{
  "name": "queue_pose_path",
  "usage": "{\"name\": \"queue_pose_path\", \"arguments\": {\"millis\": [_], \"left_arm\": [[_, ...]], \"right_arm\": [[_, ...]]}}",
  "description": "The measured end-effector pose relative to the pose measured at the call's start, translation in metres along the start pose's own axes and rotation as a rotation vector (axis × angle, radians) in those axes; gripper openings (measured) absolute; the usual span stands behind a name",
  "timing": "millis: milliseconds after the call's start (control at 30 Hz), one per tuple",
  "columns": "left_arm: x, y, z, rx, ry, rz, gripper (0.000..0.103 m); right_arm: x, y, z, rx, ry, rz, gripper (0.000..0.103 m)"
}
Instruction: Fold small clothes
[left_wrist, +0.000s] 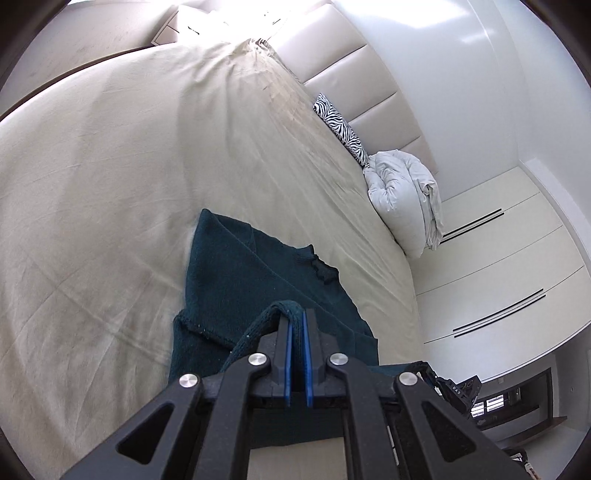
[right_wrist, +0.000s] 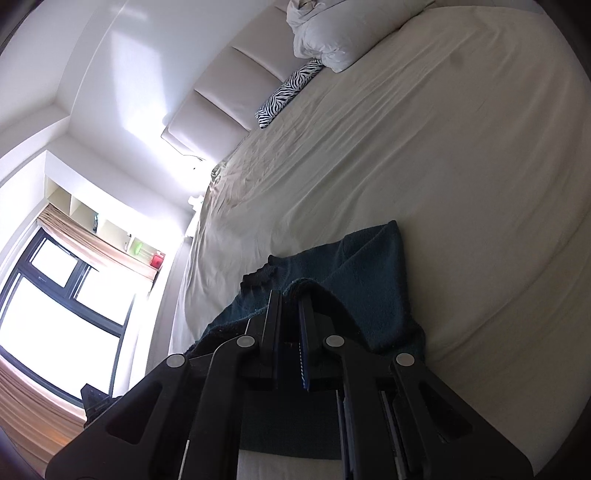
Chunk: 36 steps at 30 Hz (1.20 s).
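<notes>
While the dark teal knitted sweater (left_wrist: 236, 266) lies mostly spread on the cream bed sheet (left_wrist: 110, 166), its near edge is lifted off the bed, one bit pinched by each tool. So the left hand-held gripper (left_wrist: 297, 321) is clamped tight on a ribbed fold of the knit, and the right hand-held gripper (right_wrist: 290, 301) is clenched on another bit of the same edge, both angled down toward the bed. Looks to me like we're mid-fold: the near hem is up and probably about to be carried over the far part, where the neckline sits. Next move, I'd guess, calls for keeping both pinches level and moving together so the edge lands straight, then letting go. Further out there's a zebra-print cushion (left_wrist: 341, 125) and a crumpled white duvet (left_wrist: 402, 199) by the padded cream headboard (left_wrist: 369, 85), plus white wardrobe doors (left_wrist: 498, 258). As for writing, a dark object at the left view's lower right shows tiny letters, too small to read reliably.
</notes>
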<state>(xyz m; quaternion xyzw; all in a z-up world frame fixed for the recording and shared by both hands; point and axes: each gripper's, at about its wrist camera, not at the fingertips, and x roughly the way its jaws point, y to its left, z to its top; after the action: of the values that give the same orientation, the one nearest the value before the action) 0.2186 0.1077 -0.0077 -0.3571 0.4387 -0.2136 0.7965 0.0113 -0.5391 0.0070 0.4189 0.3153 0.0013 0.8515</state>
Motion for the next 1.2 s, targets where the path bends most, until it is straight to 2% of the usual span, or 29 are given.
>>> {"name": "queue_pose_path", "arguments": {"millis": [233,433,800,900,1000,1033,1067,1100,1133,1167,1200], "left_arm": [[0.054,0.006,0.044,-0.005,-0.012,0.06,0.005],[0.102,0.016,0.067,-0.006,0.009,0.13,0.006],[0.164,0.034,0.095,0.001,0.03,0.218,0.006],[0.175,0.038,0.097,-0.008,0.041,0.248,0.009],[0.175,0.041,0.094,-0.024,0.041,0.236,0.015],[0.173,0.039,0.093,-0.015,0.036,0.238,0.022],[0.169,0.038,0.091,-0.012,0.028,0.248,0.038],[0.162,0.039,0.09,-0.019,0.013,0.254,0.047],[0.155,0.039,0.09,-0.032,-0.009,0.246,0.057],[0.148,0.04,0.091,-0.042,-0.031,0.23,0.057],[0.141,0.039,0.091,-0.047,-0.041,0.222,0.057]], "right_arm": [[0.065,-0.019,0.03,0.035,0.009,-0.07,0.007],[0.12,-0.031,0.052,0.028,0.027,-0.134,0.007],[0.193,-0.063,0.067,0.068,0.06,-0.235,0.007],[0.203,-0.071,0.065,0.077,0.065,-0.25,0.007],[0.21,-0.07,0.063,0.075,0.076,-0.259,0.008],[0.211,-0.069,0.063,0.071,0.077,-0.259,0.012],[0.21,-0.067,0.064,0.061,0.068,-0.26,0.021],[0.208,-0.064,0.065,0.044,0.051,-0.27,0.027],[0.205,-0.061,0.066,0.028,0.032,-0.288,0.049],[0.199,-0.059,0.067,0.028,0.008,-0.305,0.068],[0.193,-0.056,0.067,0.035,-0.024,-0.304,0.068]]}}
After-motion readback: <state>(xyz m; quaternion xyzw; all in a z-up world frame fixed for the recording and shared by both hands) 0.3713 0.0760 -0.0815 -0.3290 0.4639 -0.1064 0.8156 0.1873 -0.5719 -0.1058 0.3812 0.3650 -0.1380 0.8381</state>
